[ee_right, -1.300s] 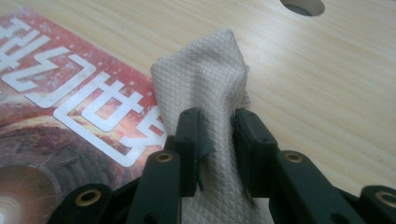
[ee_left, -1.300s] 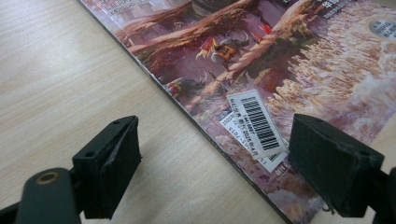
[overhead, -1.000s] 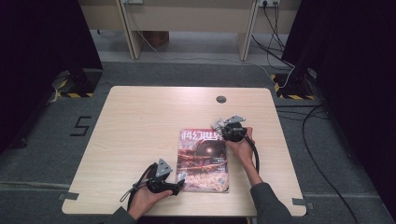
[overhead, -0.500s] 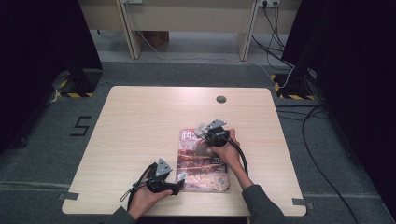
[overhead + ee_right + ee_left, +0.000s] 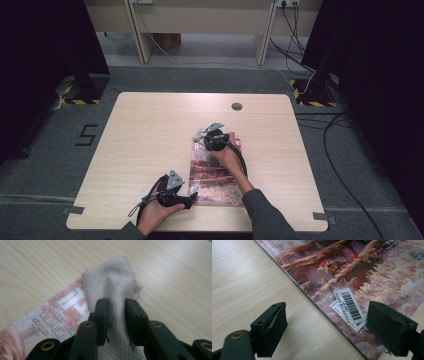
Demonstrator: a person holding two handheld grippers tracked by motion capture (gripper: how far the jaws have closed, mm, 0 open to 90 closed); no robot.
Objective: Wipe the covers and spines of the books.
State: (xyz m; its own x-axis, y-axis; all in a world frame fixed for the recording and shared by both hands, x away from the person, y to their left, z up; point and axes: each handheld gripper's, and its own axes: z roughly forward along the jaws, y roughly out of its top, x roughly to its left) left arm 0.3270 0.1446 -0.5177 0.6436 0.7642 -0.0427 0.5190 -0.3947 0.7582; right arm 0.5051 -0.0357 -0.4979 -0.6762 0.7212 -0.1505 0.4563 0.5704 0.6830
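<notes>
A magazine with a reddish-brown cover lies flat on the wooden table, near the front edge. My left gripper rests open at its near left corner. In the left gripper view, the left gripper has its jaws wide apart on either side of the magazine's edge, beside a barcode sticker. My right gripper is at the magazine's far left corner. There the right gripper is shut on a beige waffle-weave cloth, which drapes over the magazine's title corner and onto the table.
A round cable hole sits at the back of the table. Bare tabletop stretches left of and behind the magazine. Cables trail on the grey floor at right, and desk legs stand beyond the table.
My right gripper has slid left along the magazine's far edge with the cloth, from the right corner to the left one. The left gripper has stayed put.
</notes>
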